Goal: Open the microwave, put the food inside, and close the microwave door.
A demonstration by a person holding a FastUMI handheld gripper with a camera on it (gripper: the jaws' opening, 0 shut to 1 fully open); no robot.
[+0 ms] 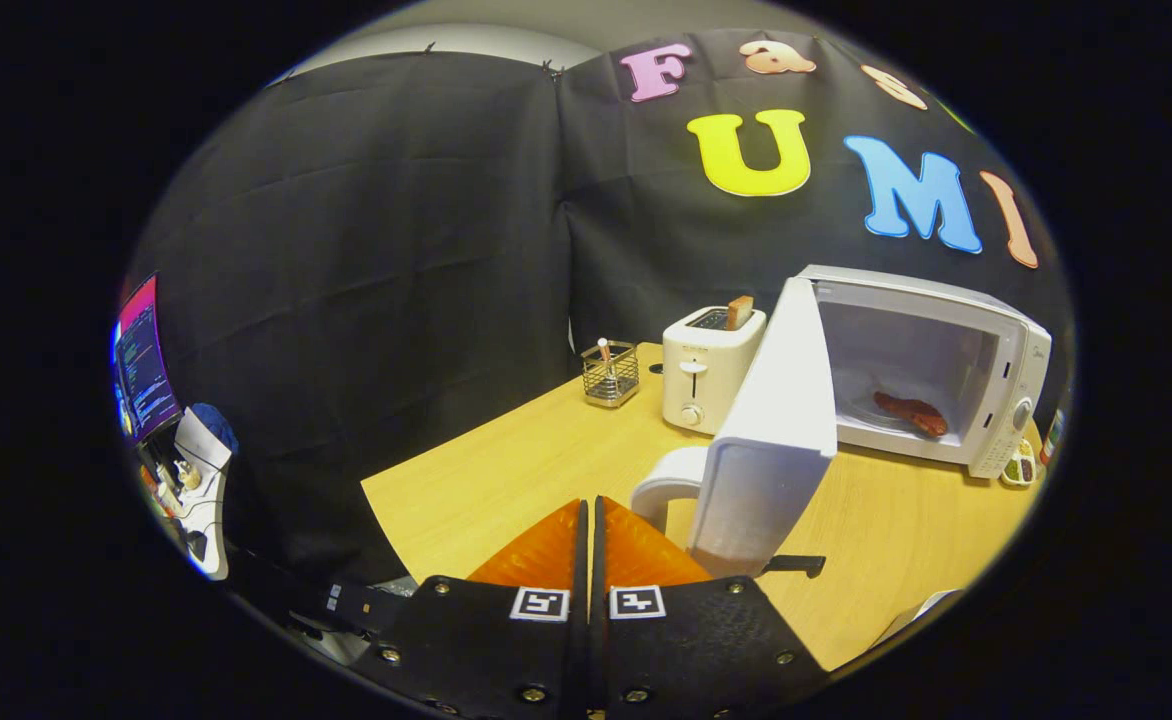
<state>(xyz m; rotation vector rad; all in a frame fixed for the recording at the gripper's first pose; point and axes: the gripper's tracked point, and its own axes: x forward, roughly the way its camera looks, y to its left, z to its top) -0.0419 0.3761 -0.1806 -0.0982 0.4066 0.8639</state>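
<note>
**Food in, door still to close**

Microwave (931, 365) stands at the far right of the wooden table (506, 480), door (771, 440) swung wide open toward the near side, its edge facing the gripper. Food (911, 412), a reddish-brown piece, lies on the plate inside the cavity. Judged from this: opening done, loading done, closing left.

Gripper (589, 540) sits low at the near edge of the table, fingers pressed together with nothing between them. The open door is just ahead and to the right of the fingertips, apart from them.

Toaster (708, 370) with a slice sticking up stands just left of the microwave; a wire basket (611, 375) sits farther left. A white handle-like piece (668, 485) shows by the door's lower left; cannot tell what it is.
</note>
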